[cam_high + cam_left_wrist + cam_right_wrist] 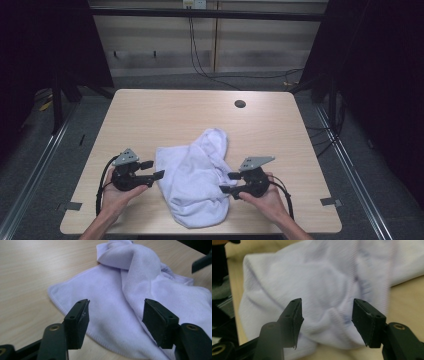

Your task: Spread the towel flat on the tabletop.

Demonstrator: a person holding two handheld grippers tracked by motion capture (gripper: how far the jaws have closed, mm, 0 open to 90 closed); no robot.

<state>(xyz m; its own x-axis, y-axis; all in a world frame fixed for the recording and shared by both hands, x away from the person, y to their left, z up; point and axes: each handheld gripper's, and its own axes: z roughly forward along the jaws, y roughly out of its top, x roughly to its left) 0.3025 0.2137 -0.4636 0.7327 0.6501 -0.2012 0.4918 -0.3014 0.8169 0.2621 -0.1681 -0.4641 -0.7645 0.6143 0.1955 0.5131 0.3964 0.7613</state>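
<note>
A pale lilac cloth (195,175) lies crumpled on the wooden table (165,115), near its front edge and between my two hands. My left gripper (156,169) sits just left of the cloth and points at its left hem. Its jaws stand open, and in the left gripper view (116,302) the cloth (112,287) lies beyond them with nothing pinched. My right gripper (226,182) is at the cloth's right side, pointing left. It is open too (325,301), with a bunched fold of the cloth (317,277) just past the pads, slightly blurred.
A round cable hole (240,104) sits at the table's back right. Bare tabletop stretches behind the cloth and to both sides. Tape marks (74,205) lie on the floor by the front corners. Black cables (200,65) run across the floor behind the table.
</note>
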